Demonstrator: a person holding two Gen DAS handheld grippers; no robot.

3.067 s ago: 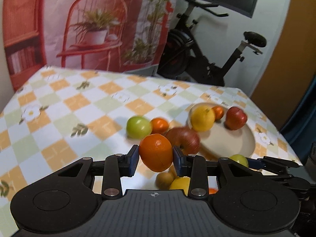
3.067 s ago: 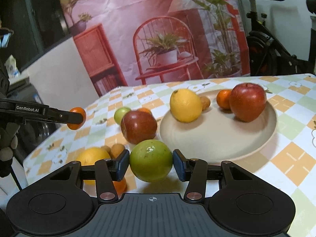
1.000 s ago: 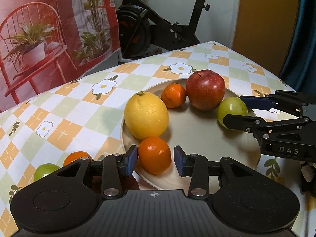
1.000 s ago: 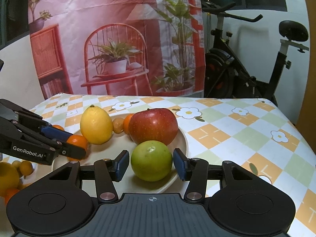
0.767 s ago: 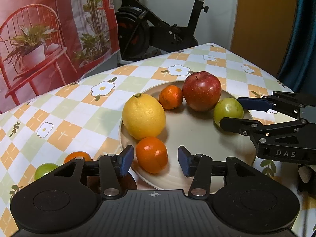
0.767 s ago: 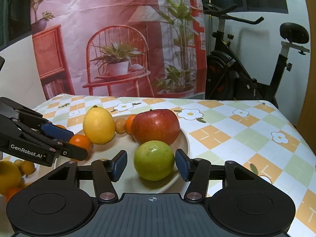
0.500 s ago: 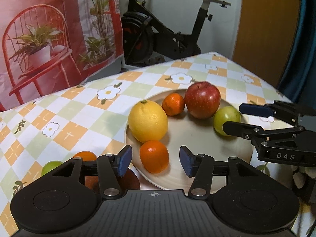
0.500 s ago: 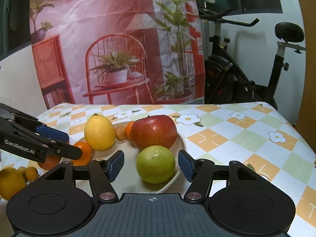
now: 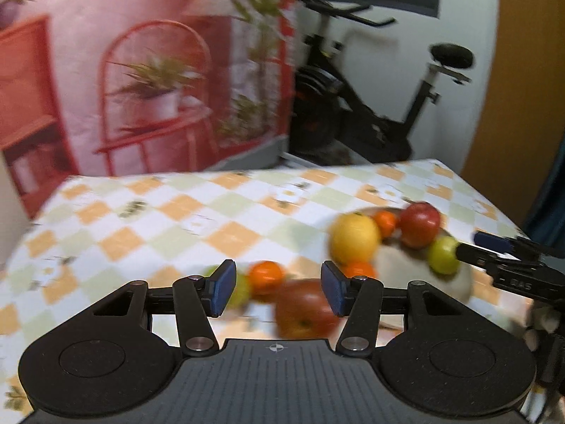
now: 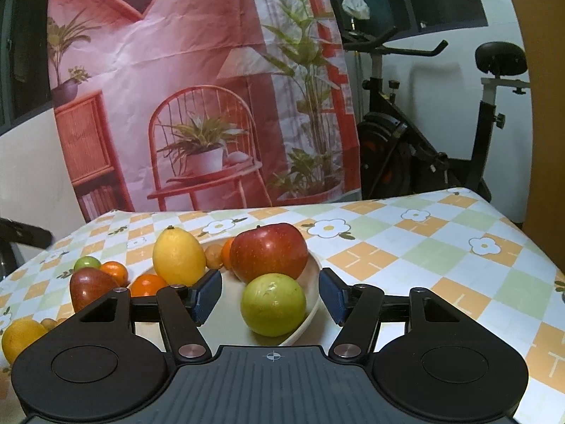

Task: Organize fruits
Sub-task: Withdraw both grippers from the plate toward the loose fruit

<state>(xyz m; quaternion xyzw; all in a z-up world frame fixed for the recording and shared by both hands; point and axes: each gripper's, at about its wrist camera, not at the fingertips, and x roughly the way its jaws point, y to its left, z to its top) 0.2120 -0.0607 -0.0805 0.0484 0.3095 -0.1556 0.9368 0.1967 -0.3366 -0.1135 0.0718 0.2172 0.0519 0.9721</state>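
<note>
Two grippers, both empty: right gripper [image 10: 270, 296] open around green apple [image 10: 273, 304] on plate [image 10: 312, 309]; left gripper [image 9: 279, 291] wide, should centre over loose red apple [image 9: 305, 309] on table [image 9: 169, 226] before closing.

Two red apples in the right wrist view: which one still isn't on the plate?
The darker red apple at far left, on the tablecloth beside an orange. The other red apple sits on the plate, behind the green fruit.

We are seeing the left wrist view motion-blurred; the green fruit [image 9: 240, 288] is hiding behind a pad.
</note>
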